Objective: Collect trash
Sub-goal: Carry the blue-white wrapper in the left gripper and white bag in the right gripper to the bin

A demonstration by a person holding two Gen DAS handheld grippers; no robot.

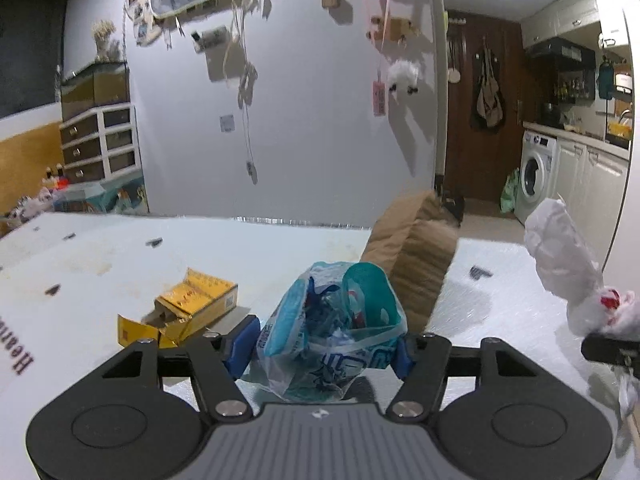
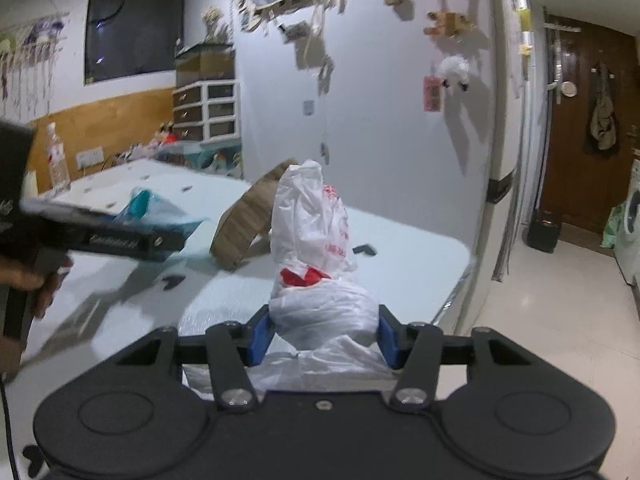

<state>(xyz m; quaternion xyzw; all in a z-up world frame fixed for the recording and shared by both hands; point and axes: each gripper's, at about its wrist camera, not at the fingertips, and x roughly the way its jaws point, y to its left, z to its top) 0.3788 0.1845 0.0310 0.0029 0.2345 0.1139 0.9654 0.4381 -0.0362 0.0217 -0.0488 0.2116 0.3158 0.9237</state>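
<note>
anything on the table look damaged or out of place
Yes. The yellow carton on the table is torn open, its flaps splayed. The brown cardboard piece stands bent on its edge. The blue plastic bag and white plastic bag are crumpled in the grippers.

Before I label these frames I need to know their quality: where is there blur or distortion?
Left wrist view: the blue bag is sharp, walls bow from the fisheye. Right wrist view: the white bag is sharp, but the left gripper is smeared by motion.
</note>
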